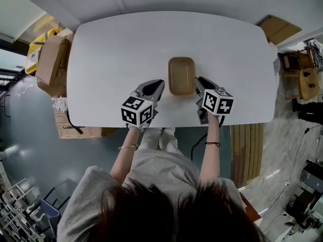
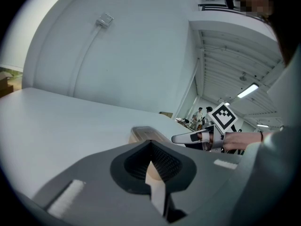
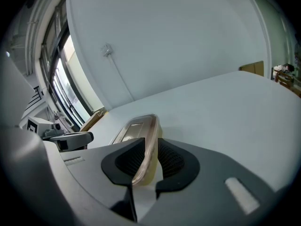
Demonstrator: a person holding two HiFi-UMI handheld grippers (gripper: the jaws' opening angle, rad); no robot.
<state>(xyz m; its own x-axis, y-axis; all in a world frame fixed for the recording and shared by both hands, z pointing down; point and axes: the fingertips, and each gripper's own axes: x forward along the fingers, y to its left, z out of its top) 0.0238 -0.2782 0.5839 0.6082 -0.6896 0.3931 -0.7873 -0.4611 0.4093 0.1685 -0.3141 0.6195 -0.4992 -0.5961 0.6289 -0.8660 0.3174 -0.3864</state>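
Between its jaws, the right gripper (image 3: 150, 142) pinches the tub (image 3: 133, 127).

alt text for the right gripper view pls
The right hand-held gripper has its jaws closed on the rim of a tan container, seen from just behind the jaws. The container sits on a white table. The left hand-held gripper pokes in from the left, beside the container.

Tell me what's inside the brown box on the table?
Seen from above, the box shows only plain brown inside, nothing lying there. The right gripper covers a bit of its right edge.
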